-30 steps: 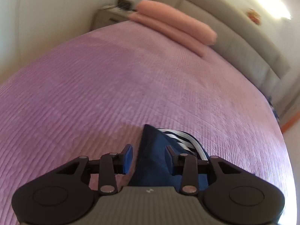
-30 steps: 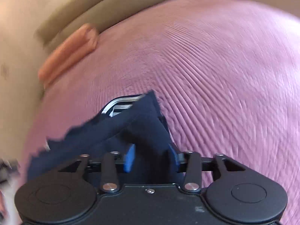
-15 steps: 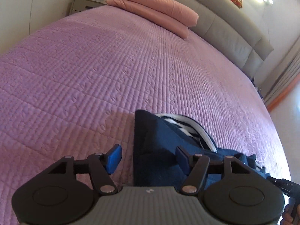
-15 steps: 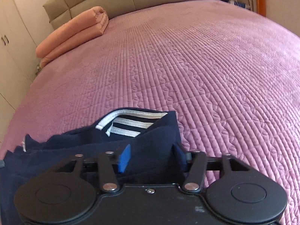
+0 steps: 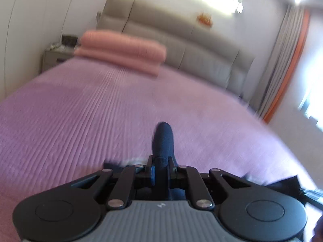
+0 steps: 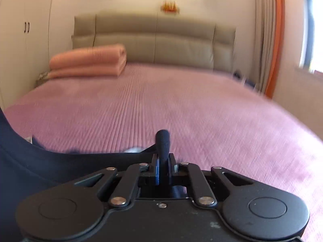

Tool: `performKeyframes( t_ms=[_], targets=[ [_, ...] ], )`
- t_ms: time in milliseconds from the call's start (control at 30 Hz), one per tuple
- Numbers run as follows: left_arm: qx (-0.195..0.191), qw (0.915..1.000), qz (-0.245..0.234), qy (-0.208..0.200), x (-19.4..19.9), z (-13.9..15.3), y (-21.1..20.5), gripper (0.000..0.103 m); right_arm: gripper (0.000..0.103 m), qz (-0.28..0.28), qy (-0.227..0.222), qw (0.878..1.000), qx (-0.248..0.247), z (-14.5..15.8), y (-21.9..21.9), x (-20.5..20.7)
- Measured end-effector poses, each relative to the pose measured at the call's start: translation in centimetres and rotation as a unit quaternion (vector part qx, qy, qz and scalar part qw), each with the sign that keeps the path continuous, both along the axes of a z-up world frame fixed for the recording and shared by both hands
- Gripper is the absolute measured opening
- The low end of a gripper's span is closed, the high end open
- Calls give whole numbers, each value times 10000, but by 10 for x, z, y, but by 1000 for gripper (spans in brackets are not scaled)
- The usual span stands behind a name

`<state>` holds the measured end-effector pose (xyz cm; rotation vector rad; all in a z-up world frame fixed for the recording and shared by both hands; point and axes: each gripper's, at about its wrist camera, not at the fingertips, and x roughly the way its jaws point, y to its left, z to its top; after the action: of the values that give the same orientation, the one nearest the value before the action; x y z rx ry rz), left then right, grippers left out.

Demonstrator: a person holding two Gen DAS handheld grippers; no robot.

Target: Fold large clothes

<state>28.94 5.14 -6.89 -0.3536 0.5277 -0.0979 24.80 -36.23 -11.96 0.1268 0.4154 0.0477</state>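
A navy blue garment is held by both grippers above the purple bedspread (image 5: 101, 111). My left gripper (image 5: 161, 164) is shut on a bunched fold of the navy garment (image 5: 163, 139) that sticks out past the fingertips. My right gripper (image 6: 164, 161) is shut on another fold of the navy garment (image 6: 163, 141). In the right wrist view the cloth (image 6: 30, 161) stretches away to the left in a sagging band. A bit of white striped lining shows at its edge. Most of the garment is hidden below the grippers.
A folded pink blanket (image 5: 121, 50) lies at the head of the bed by the beige padded headboard (image 6: 161, 44). A nightstand (image 5: 56, 56) stands at the far left. Curtains with an orange edge (image 6: 276, 40) hang to the right.
Both grippers have closed on the navy garment and lifted it. The views have tilted up from the bedspread towards the headboard. The cloth is now stretched between the two grippers.
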Motion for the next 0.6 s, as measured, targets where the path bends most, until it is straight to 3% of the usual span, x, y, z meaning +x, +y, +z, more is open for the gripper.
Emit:
performKeyframes(
  t_ms=[100, 167, 200, 300, 400, 467, 533, 600],
  targets=[
    [176, 9993, 154, -305, 0, 23, -4, 12, 9, -302, -335, 9989, 142, 32, -13, 25],
    [328, 9981, 409, -332, 11, 22, -6, 12, 9, -437, -333, 9982, 246, 42, -20, 54],
    [403, 9972, 581, -235, 20, 17, -5, 12, 4, -487, -258, 9982, 258, 40, -21, 72],
    [619, 9924, 982, 416, 57, -25, 3, 12, 0, -794, 322, 9963, 67, 12, -15, 129],
    [730, 9886, 909, 957, 75, -82, 6, 14, 0, -492, 1356, 9887, 397, -43, -10, 171],
    [877, 9849, 841, 1232, 81, -103, 3, 15, 0, -411, 1866, 9803, 496, -79, -2, 181],
    [1003, 9852, 771, 1159, 82, -101, 0, 16, 0, -477, 1678, 9842, 309, -92, 5, 172],
    [1021, 9854, 742, 1143, 85, -98, 1, 17, 4, -478, 1582, 9857, 335, -85, 3, 168]
  ],
)
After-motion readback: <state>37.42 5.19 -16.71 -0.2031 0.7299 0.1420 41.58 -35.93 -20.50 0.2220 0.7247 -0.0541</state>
